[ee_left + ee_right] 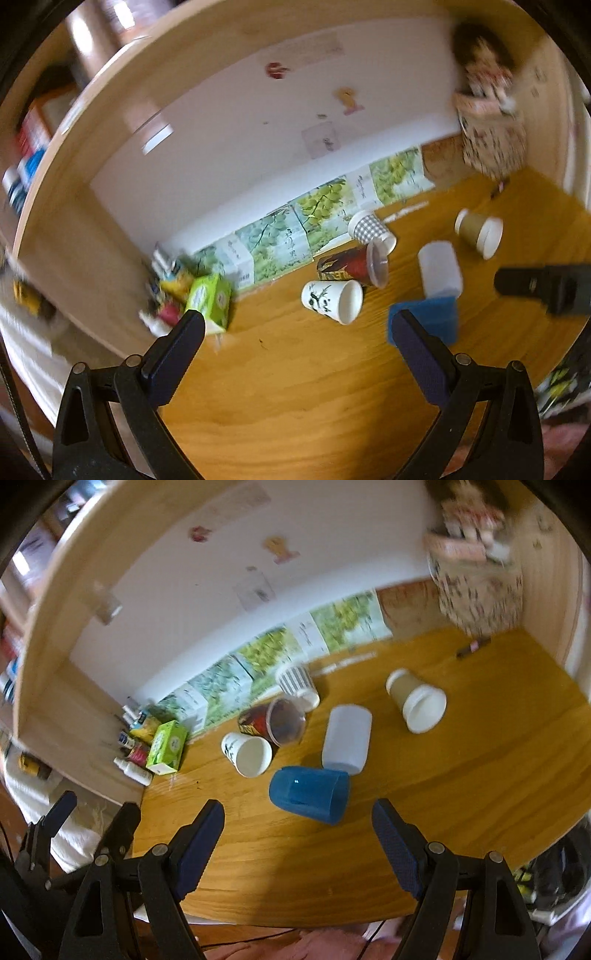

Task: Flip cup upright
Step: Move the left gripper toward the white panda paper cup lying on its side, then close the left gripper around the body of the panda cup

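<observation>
Several cups lie on their sides on the wooden table (461,775). A blue cup (308,795) lies nearest, just ahead of my open, empty right gripper (297,818). Behind it lie a frosted white cup (346,739), a white printed paper cup (246,754), a red-and-black cup (273,720), a checked cup (297,685) and a brown paper cup (415,700). In the left wrist view my left gripper (297,325) is open and empty, with the white printed cup (331,301) ahead of it and the blue cup (430,317) behind its right finger.
A green box (166,747) and small bottles (135,771) cluster at the table's left edge. Picture cards (258,661) lean along the back wall. A patterned bag (480,587) stands at the back right. The right gripper shows at the right edge in the left wrist view (546,286).
</observation>
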